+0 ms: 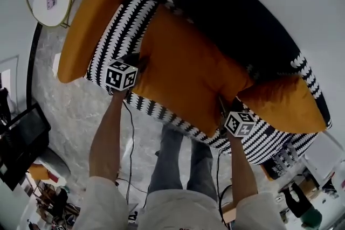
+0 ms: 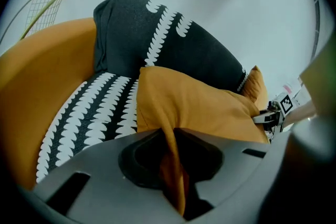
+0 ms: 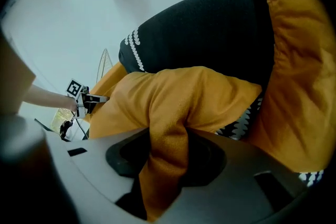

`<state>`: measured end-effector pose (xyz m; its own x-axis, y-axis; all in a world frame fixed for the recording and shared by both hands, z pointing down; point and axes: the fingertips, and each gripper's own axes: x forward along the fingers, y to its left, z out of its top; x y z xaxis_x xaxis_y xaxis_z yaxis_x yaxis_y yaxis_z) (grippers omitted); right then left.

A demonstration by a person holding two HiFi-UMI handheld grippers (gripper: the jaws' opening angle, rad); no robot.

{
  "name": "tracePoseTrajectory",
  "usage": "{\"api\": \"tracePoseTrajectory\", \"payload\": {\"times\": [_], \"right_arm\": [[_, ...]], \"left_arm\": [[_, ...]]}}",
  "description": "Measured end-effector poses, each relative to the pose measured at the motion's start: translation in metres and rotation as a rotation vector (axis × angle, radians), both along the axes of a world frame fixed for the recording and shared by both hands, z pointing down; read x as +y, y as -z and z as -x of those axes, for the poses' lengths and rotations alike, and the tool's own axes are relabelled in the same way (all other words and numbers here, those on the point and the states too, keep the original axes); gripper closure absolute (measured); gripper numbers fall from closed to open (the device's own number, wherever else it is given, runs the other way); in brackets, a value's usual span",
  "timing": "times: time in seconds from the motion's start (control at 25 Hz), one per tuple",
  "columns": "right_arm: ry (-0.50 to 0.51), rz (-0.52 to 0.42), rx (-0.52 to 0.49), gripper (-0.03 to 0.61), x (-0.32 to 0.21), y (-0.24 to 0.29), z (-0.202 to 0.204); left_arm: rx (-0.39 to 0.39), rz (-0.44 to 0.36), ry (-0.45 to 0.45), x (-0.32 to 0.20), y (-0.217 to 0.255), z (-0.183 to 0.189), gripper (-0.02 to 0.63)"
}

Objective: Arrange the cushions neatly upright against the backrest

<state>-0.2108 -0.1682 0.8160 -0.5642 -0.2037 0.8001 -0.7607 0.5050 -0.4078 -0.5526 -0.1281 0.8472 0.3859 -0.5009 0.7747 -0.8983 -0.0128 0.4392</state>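
— Fingers [image 2: 127, 194] of the left gripper [image 2: 173, 168]: what have they got?
— They are pinched narrow on a fold of the big orange cushion [image 1: 188, 70], at its near left corner; the right gripper [image 3: 163, 170] bites the near right corner likewise, cloth bunched between its jaws.
— Where does that cushion lie?
— Flat across the seat [image 1: 116, 35], near corners at the seat's front edge, far edge against the foot of the backrest [image 1: 226, 13]; lying, not standing.
— How much is done, then?
— Little, I judge; both corners are gripped, which is only the start; the cushion has yet to be raised and leant upright on the backrest; what looks like a smaller orange cushion [image 1: 285, 102] sits slumped at the seat's right end, and I would say it wants standing too.
— Room to swing it?
— Above the seat nothing is in the way; the backrest is bare along its middle; at the left the orange arm [image 1: 83, 24] bounds the seat, with a strip of patterned seat free between arm and cushion; the right is tighter, since the smaller cushion touches or nearly touches the big one's right corner; I cannot tell which.
— And beyond the seat?
— A round side table [image 1: 43, 8] stands beyond the left arm, well apart; the person's legs [image 1: 172, 164] stand just at the seat's front edge, so I would lift up and back, not forward.
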Motion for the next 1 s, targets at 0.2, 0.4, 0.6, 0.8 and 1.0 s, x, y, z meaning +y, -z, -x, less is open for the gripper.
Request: {"api": "tracePoseTrajectory", "payload": {"times": [0.2,0.4,0.6,0.8,1.0], "right_arm": [[0.017,-0.071,0.004,0.42,0.002,0.019,-0.001],[0.027,-0.148,-0.009,0.431,-0.002,0.043,-0.003],[0.033,-0.281,-0.028,0.43,-0.033,0.089,-0.006],[0.025,-0.43,-0.038,0.428,-0.073,0.145,-0.012],[0.012,-0.519,-0.046,0.417,-0.09,0.181,-0.016]], "left_arm": [[-0.001,-0.059,0.016,-0.002,0.023,-0.001,0.554],[-0.005,-0.141,0.039,-0.008,0.056,-0.005,0.568],[-0.005,-0.252,0.07,-0.035,0.105,-0.007,0.568],[-0.02,-0.364,0.082,-0.074,0.159,-0.011,0.566],[-0.04,-0.414,0.067,-0.093,0.191,-0.013,0.566]]}}
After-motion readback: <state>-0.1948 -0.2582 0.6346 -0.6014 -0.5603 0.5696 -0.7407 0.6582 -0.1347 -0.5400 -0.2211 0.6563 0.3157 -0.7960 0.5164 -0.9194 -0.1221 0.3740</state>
